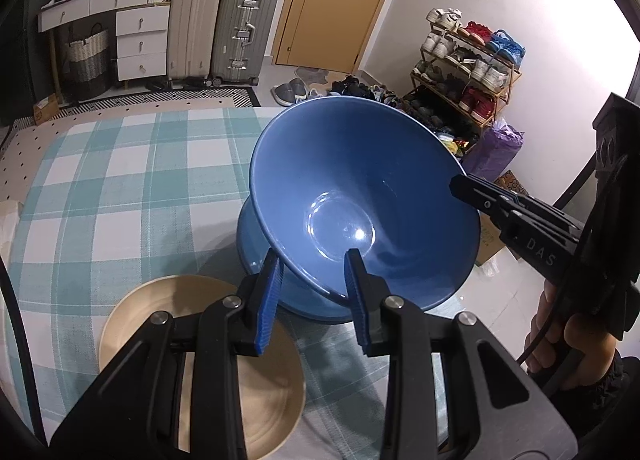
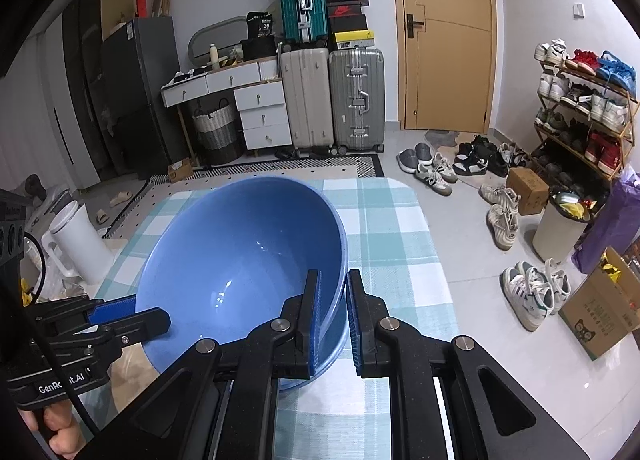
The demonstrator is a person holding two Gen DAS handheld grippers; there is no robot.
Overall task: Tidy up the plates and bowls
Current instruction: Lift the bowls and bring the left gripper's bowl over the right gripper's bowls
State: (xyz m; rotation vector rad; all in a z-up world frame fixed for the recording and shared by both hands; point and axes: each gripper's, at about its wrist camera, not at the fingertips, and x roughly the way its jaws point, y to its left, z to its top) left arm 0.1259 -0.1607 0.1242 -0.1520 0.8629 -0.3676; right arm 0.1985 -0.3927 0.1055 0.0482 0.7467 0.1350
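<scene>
While gripped at two rim spots, blue bowl (image 1: 360, 196) hangs tilted above blue plate (image 1: 256, 244) on counter (image 1: 120, 180).
Left gripper (image 1: 314, 288) fingers pinching near rim; right gripper (image 2: 332, 324) fingers pinching opposite rim.
Risks: glazed rim slipping from thin pinch; uneven lowering knocking bowl against blue plate; drift toward beige plate (image 1: 132, 324) beside blue plate.

Pale walls, wooden door (image 2: 448, 36), suitcases (image 2: 332, 100), white drawers (image 2: 264, 112), shoe rack (image 2: 584, 108), grey tiled floor (image 2: 480, 260).

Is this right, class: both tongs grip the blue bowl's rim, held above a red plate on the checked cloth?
Not quite. The plate under the bowl is blue, not red, as the left wrist view shows. The rest stands: the left tongs and right tongs both grip the rim over the checked cloth.
</scene>
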